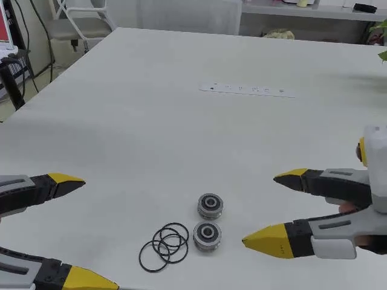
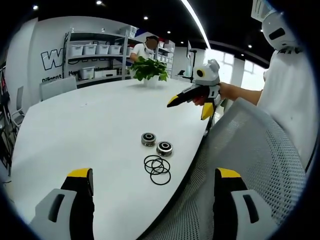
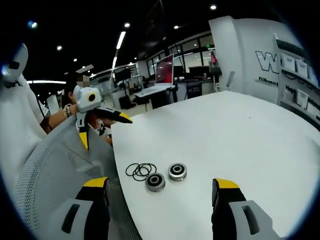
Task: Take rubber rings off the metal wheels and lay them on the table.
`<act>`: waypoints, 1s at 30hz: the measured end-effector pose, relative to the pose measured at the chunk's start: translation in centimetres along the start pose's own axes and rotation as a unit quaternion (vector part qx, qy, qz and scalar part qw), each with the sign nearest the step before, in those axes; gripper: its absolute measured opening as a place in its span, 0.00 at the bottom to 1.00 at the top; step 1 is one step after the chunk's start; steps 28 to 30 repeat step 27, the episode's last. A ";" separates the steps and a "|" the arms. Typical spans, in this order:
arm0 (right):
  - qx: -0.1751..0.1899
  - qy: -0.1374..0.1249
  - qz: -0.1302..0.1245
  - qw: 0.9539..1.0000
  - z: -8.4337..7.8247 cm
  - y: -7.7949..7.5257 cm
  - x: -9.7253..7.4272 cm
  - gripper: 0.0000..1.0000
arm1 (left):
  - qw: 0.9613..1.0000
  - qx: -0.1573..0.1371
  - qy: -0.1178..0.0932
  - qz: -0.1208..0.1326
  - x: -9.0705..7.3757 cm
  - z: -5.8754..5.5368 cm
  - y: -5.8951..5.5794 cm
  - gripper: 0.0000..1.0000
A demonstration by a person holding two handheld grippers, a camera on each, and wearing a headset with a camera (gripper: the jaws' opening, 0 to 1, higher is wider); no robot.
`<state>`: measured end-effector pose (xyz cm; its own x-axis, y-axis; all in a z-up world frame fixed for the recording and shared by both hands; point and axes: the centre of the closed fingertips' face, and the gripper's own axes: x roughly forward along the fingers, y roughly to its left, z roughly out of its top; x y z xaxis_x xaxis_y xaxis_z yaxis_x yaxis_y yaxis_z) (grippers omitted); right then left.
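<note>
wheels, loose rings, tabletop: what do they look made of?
Wheels: likely metal, grey rims with a dull sheen, dark centres. Rings: probably rubber, thin, matte black, no glint. Tabletop: smooth matte white, maybe laminate, unsure.

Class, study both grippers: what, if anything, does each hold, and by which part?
Nothing is held. The left gripper and right gripper are open and empty, either side of the wheels and loose rubber rings on the table.
</note>
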<state>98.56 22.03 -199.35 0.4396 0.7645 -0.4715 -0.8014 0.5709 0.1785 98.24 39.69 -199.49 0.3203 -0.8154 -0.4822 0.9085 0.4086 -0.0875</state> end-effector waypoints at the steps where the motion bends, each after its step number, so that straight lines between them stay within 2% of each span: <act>1: 0.003 -0.004 -0.002 1.000 -0.1 0.1 -0.2 0.84 | 1.000 -0.001 -0.001 0.000 0.0 0.0 0.0 0.99; 6: 0.000 -0.009 -0.020 1.000 -1.0 0.3 -1.1 0.99 | 1.000 -0.007 0.003 -0.005 0.1 -0.2 -0.1 0.99; 12: 0.016 -0.013 -0.035 0.999 -2.0 0.4 -1.5 0.99 | 1.000 -0.010 -0.002 -0.008 0.0 -0.2 -0.3 0.99; 17: 0.028 0.001 -0.044 0.999 -3.2 0.8 -1.4 0.99 | 1.000 -0.008 -0.001 -0.010 0.0 -0.2 -0.4 0.99; 22: 0.036 0.012 -0.050 0.998 -3.9 1.1 -1.5 0.99 | 1.000 -0.004 0.003 0.002 0.0 -0.3 0.0 0.99; 25: 0.042 0.015 -0.057 0.997 -4.2 0.9 -1.6 0.99 | 1.000 -0.008 0.001 -0.004 0.0 -0.2 -0.3 0.99; 27: 0.044 0.016 -0.061 0.997 -4.4 0.9 -1.7 0.99 | 1.000 -0.001 0.005 0.012 -0.1 -0.3 0.3 0.99; 30: 0.044 0.016 -0.061 0.997 -4.4 0.9 -1.7 0.99 | 1.000 -0.001 0.005 0.012 -0.1 -0.3 0.3 0.99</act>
